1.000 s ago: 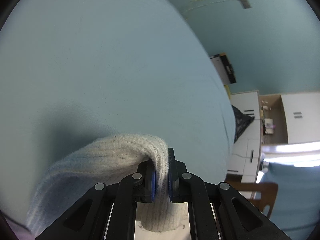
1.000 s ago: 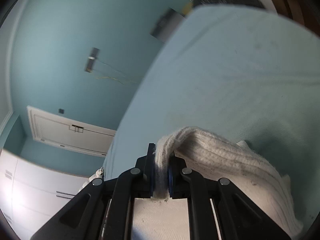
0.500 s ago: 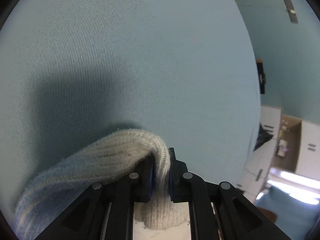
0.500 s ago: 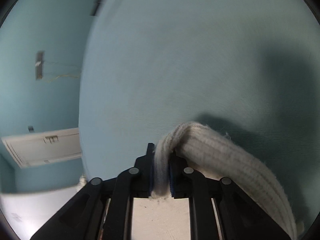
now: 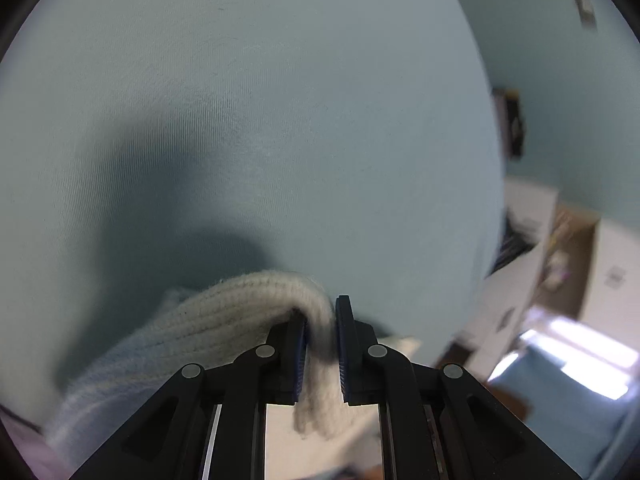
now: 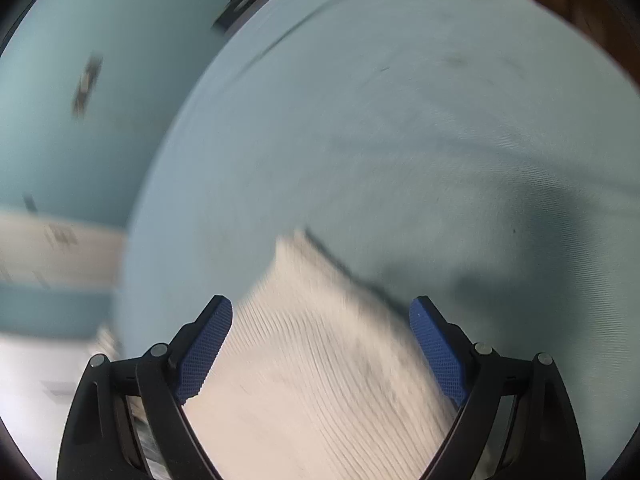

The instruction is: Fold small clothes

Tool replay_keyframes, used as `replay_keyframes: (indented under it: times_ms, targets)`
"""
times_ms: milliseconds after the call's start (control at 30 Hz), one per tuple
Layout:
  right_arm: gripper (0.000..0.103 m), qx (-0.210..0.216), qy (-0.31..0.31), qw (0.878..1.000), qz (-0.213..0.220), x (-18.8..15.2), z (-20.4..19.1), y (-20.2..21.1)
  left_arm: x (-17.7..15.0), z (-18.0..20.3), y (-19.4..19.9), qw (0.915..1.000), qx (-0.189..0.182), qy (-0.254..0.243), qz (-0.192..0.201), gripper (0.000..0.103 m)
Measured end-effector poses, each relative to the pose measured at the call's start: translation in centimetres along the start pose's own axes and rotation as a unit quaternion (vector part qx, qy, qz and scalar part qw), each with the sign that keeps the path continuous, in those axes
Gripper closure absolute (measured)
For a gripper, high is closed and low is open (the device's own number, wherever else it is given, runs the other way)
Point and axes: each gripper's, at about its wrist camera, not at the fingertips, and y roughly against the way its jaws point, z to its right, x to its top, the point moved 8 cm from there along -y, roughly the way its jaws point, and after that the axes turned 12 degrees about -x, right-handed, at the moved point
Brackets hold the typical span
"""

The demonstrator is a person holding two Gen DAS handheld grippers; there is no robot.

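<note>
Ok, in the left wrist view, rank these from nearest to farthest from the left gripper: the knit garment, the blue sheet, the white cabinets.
1. The knit garment, pinched in the left gripper, trailing left.
2. The blue sheet, just beyond and beneath it.
3. The white cabinets, past the sheet's right edge.

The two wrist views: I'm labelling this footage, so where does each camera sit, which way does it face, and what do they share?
Left wrist: sits on the left gripper, faces forward and down at the blue cloth surface; its black fingers, shut on a fold of the white knit garment, show.
Right wrist: sits on the right gripper, faces down at the same garment lying flat; its jaws are opening, pads clear of it.
Shared: the garment, the blue surface.
</note>
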Motion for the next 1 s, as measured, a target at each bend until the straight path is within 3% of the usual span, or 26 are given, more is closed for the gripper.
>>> replay_keyframes:
  times_ms: [133, 233, 267, 300, 400, 467, 600, 667, 733, 800, 833, 900, 933, 1000]
  targets:
    - [0.014, 0.030, 0.064, 0.997, 0.009, -4.7, -2.6, 1.9, -1.0, 1.6, 2.5, 0.9997, -0.014, -0.010, 0.019, 0.085]
    - [0.014, 0.070, 0.089, 0.993, 0.014, -8.8, -2.5, 4.2, -1.3, 4.1, 6.0, 0.9956, -0.014, -0.062, 0.069, 0.076]
    - [0.014, 0.084, 0.093, 0.992, 0.015, -10.4, -2.0, 5.0, -1.4, 4.8, 7.6, 0.9931, -0.012, -0.077, 0.087, 0.059]
    - [0.014, 0.104, 0.097, 0.990, 0.016, -12.3, -1.7, 6.4, -1.5, 5.5, 9.2, 0.9901, -0.013, -0.095, 0.103, 0.032]
    - [0.014, 0.134, 0.091, 0.987, 0.022, -16.3, -0.3, 9.3, -1.9, 6.1, 13.6, 0.9750, 0.001, -0.155, 0.159, 0.007]
    - [0.014, 0.123, 0.093, 0.987, 0.045, -19.2, 1.5, 11.1, -3.6, 4.7, 16.1, 0.9624, 0.046, -0.201, 0.177, 0.000]
    - [0.014, 0.129, 0.070, 0.986, 0.078, -23.2, 4.4, 13.2, -7.6, -0.9, 17.8, 0.9498, 0.081, -0.272, 0.132, 0.000]
    - [0.014, 0.125, 0.062, 0.985, 0.097, -23.0, 5.1, 12.2, -9.1, -4.5, 18.5, 0.9465, 0.095, -0.293, 0.096, 0.000]
    - [0.014, 0.093, 0.061, 0.986, 0.121, -23.0, 5.6, 11.2, -10.5, -7.7, 18.2, 0.9430, 0.104, -0.310, 0.059, 0.000]
    - [0.014, 0.094, 0.074, 0.984, 0.131, -24.0, 5.6, 10.5, -11.5, -10.9, 18.0, 0.9348, 0.120, -0.332, 0.035, 0.000]
    - [0.014, 0.092, 0.084, 0.983, 0.136, -24.8, 6.1, 10.1, -11.9, -12.5, 18.3, 0.9253, 0.135, -0.354, 0.028, 0.000]
    - [0.014, 0.064, 0.105, 0.982, 0.146, -25.7, 5.9, 8.6, -12.9, -14.5, 18.4, 0.8963, 0.171, -0.409, 0.014, 0.000]
    - [0.014, 0.060, 0.110, 0.982, 0.142, -25.3, 5.7, 7.9, -13.8, -15.3, 17.9, 0.8690, 0.191, -0.456, 0.000, 0.000]
    - [0.014, 0.065, 0.112, 0.982, 0.135, -25.4, 5.7, 7.3, -15.3, -15.6, 16.7, 0.8242, 0.214, -0.524, -0.027, 0.002]
